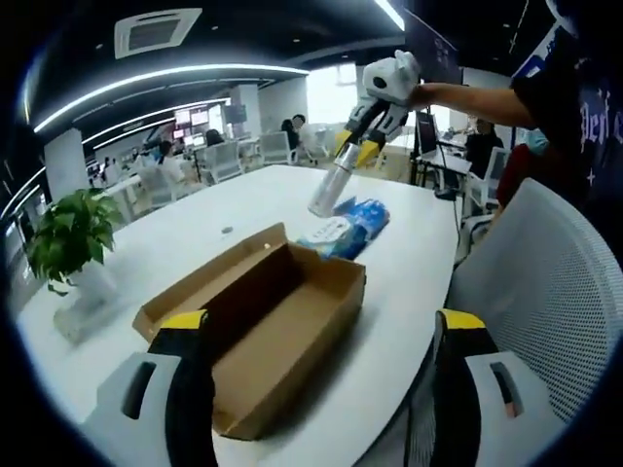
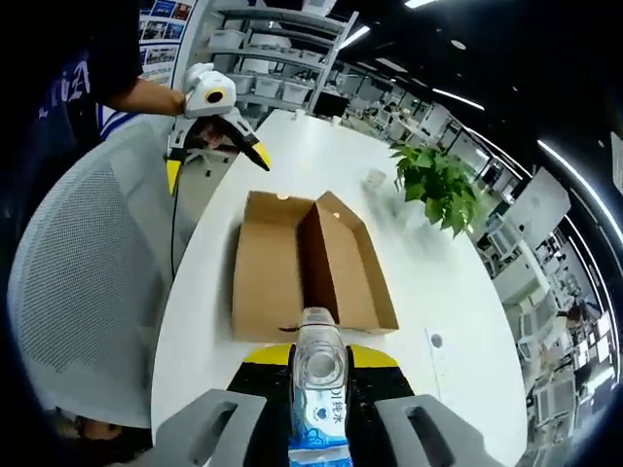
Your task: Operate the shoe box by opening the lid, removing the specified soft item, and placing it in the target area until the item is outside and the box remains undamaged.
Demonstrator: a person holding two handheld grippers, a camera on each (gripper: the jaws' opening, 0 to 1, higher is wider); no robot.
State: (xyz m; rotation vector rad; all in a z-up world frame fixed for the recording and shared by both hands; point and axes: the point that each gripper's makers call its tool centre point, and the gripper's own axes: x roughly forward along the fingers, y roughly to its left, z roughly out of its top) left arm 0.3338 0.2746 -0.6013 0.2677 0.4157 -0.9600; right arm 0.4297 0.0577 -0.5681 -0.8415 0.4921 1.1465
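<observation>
- On white table (image 1: pixel 243 209): brown shoe box (image 1: pixel 277 326) with lid swung fully open and lying flat beside tray, inner wall standing between the two halves; both halves bare cardboard, nothing seen inside.
- Same box (image 2: pixel 307 268) in right gripper view, long axis running away from camera, lid half toward chair side, tray half toward plant side.
- Beyond box in left gripper view: blue and white soft pack (image 1: pixel 348 229) lying flat on table, outside box, just past its far end, long axis slanting up and right in that view.
- Clear plastic bottle (image 1: pixel 331 190) pinched near its top by right tongs (image 1: pixel 356 151), held aslant, its lower end down by soft pack; touching table or not cannot be told.
- Same bottle (image 2: pixel 318 389) in right gripper view lying along line of tongs, pointing forward toward box, blue label nearest camera; right tongs (image 2: pixel 316 365) pressed against it from both sides.
- Left tongs (image 1: pixel 321 326) spread wide, yellow tips either side of box's near end, gripping nothing.
- Left tongs (image 2: pixel 216 156) also in right gripper view, held in person's hand above table edge past far end of box, tips apart.
- Potted green plant (image 1: pixel 68 238) on table well aside from box; same plant (image 2: pixel 438 185) at far right of box in right gripper view.
- White mesh chair (image 1: pixel 540 282) drawn up at table edge.
</observation>
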